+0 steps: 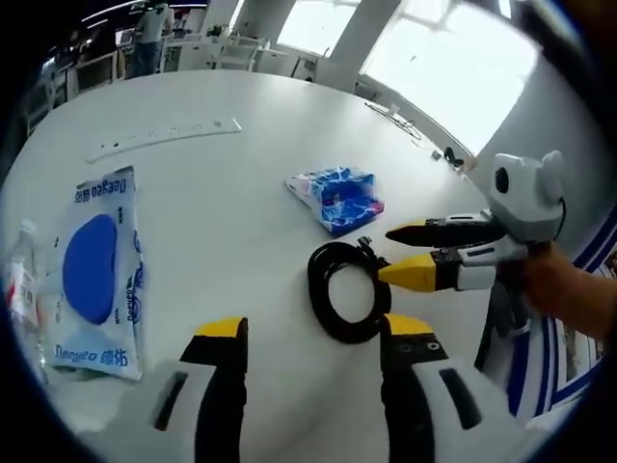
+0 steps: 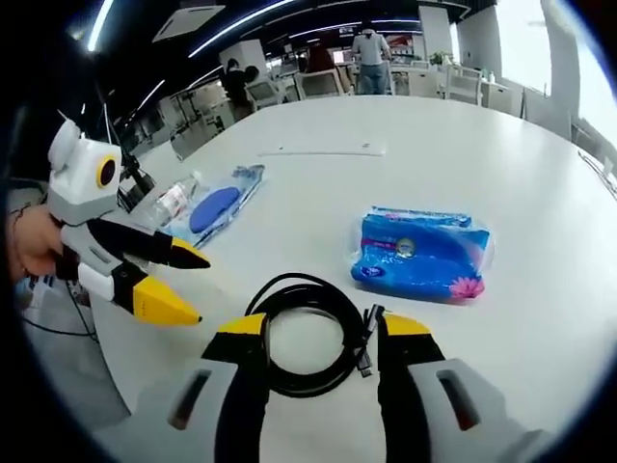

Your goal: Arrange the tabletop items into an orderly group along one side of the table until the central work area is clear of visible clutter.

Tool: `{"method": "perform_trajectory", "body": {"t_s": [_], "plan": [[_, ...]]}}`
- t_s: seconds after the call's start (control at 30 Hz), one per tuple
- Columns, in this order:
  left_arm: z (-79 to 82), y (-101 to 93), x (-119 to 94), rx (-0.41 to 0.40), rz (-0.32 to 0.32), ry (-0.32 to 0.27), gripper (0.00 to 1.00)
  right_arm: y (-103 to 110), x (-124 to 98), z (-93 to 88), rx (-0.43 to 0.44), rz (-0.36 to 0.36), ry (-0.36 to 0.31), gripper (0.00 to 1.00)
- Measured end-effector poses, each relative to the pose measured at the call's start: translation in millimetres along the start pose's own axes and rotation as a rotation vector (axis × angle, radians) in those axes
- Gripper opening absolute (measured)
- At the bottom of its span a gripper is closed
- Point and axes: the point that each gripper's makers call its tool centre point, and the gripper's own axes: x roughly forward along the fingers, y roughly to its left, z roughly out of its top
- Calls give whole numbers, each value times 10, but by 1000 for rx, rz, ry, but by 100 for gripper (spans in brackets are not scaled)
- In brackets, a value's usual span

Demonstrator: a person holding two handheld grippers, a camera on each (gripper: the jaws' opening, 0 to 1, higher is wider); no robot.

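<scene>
Carefully, with my right gripper (image 2: 313, 333) spread wide over the cable coil (image 2: 307, 333) on the counter (image 2: 540, 174), I'd lower squarely, pinching both strands before dragging sideways.

This looks like a big open office or a meeting room. Ahead of the right tongs, beyond the far edge of a large round white table (image 2: 540, 174), stand rows of desks (image 2: 318, 82) and white chairs (image 2: 463, 85), and some people (image 2: 369, 46) stand among them. Long strip lights (image 2: 241, 19) run across the dark ceiling there. Ahead of the left tongs and to their right there are large bright windows (image 1: 453, 58) between white pillars (image 1: 352, 43), with more desks (image 1: 231, 53) under them.
</scene>
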Motion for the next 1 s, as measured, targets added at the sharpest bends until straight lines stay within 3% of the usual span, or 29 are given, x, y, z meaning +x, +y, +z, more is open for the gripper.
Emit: {"method": "perform_trajectory", "body": {"t_s": [0.47, 1.0], "plan": [[84, 64, -259, -14, 36, -57, 64, 94, -89, 135, -41, 25, -26, 47], [90, 156, -516, -43, 78, -106, 67, 261, -115, 264, -82, 65, -44, 52]]}}
